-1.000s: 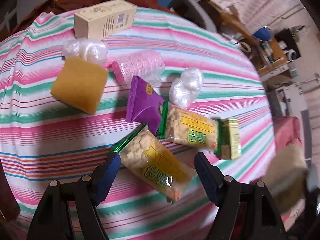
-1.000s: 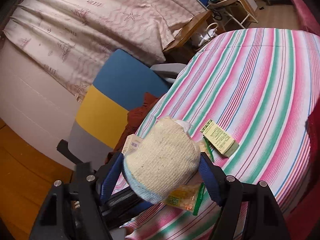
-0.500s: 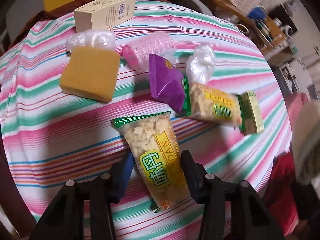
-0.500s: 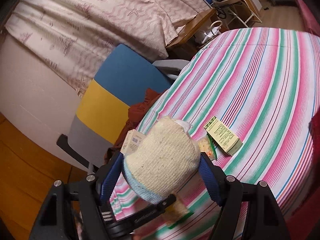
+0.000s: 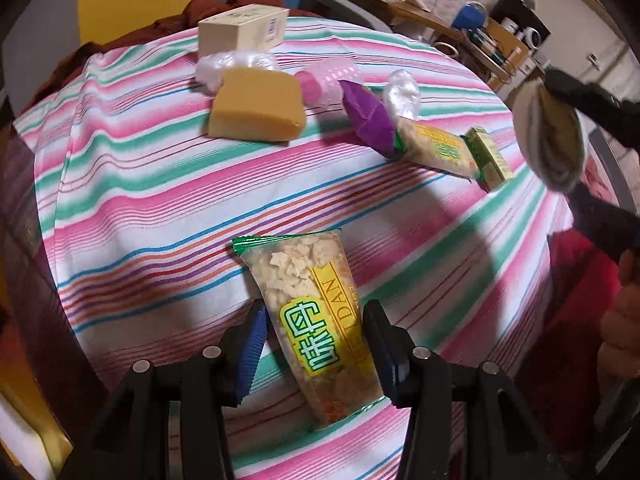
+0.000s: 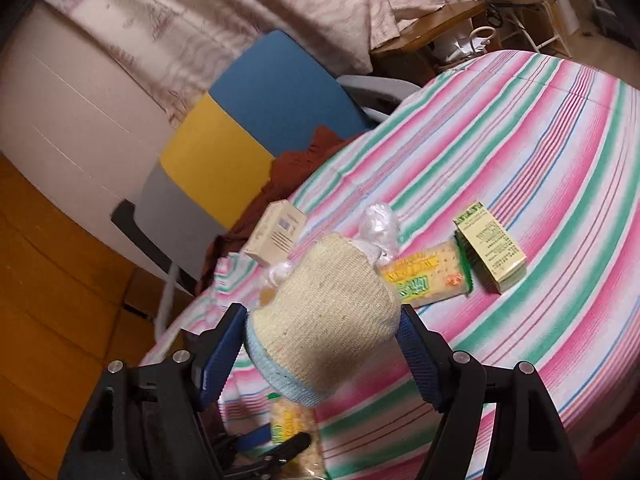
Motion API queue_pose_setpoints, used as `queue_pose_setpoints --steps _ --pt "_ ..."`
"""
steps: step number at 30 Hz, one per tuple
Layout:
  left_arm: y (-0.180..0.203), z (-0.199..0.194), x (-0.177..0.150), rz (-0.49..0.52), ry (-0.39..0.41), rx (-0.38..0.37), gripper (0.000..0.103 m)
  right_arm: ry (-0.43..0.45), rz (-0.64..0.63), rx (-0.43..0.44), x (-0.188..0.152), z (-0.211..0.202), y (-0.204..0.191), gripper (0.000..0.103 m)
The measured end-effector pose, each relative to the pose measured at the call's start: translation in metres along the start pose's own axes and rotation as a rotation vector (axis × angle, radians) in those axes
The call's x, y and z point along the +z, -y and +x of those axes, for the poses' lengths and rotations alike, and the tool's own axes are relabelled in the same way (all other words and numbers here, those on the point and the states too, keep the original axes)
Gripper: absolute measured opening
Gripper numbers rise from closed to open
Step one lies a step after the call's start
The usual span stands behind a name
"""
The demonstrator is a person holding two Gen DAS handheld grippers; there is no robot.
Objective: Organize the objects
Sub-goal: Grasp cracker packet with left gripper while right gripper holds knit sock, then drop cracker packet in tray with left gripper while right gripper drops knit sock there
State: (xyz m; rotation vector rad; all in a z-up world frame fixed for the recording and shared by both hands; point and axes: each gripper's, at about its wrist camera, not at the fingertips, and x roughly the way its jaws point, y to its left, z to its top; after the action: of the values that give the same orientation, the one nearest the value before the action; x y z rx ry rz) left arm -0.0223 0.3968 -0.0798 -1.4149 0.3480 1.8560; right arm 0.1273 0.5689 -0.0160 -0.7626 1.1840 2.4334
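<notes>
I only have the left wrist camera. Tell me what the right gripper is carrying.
Observer: A cream knitted piece with a light-blue band, clamped between both fingers of the right gripper.
Operator: Give me its orientation.
Observer: The banded end faces the camera; the rounded closed end points out over the striped tablecloth.
Operator: Report what shows under it.
Observer: The cracker packet, blurred, just below the band.
</notes>
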Motion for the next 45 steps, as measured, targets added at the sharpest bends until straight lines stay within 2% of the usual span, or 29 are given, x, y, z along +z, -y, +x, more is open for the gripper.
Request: queue_pose_setpoints --steps 5,7,10,16,17,21,26,33,39,45 --pt "0.014 0.006 0.003 0.032 0.035 0.085 0.054 -0.028 -0.023 -0.054 -0.001 0.007 -0.004 0.077" --pt "0.013 0.003 -0.004 0.053 0.067 0.090 0.049 -0.030 -0.027 -0.056 -0.001 0.007 -0.004 0.077" --pt "0.003 -0.005 -0.014 0.065 0.090 0.086 0.048 -0.039 -0.036 -0.042 0.000 0.009 -0.007 0.077" --pt "-0.009 -0.050 -0.051 0.093 0.197 0.075 0.048 -0.080 -0.097 -0.041 -0.005 0.017 -0.021 0.077" --pt "-0.004 -0.055 -0.043 0.096 0.221 0.077 0.048 -0.084 -0.109 -0.047 -0.008 0.018 -0.024 0.077" --pt "-0.017 -0.090 -0.054 0.072 0.321 0.090 0.048 -0.112 -0.196 -0.078 -0.023 0.021 -0.045 0.077" --pt "-0.056 -0.131 -0.071 -0.022 0.407 0.094 0.048 -0.165 -0.286 -0.039 -0.058 0.023 -0.085 0.077" --pt "-0.132 -0.178 -0.088 -0.190 0.525 0.165 0.048 -0.227 -0.391 0.055 -0.099 0.029 -0.157 0.077" --pt "-0.207 -0.191 -0.087 -0.295 0.503 0.274 0.048 -0.291 -0.525 0.130 -0.134 0.048 -0.229 0.076" --pt "-0.265 -0.198 -0.072 -0.364 0.518 0.379 0.048 -0.337 -0.603 0.176 -0.150 0.100 -0.294 0.076"
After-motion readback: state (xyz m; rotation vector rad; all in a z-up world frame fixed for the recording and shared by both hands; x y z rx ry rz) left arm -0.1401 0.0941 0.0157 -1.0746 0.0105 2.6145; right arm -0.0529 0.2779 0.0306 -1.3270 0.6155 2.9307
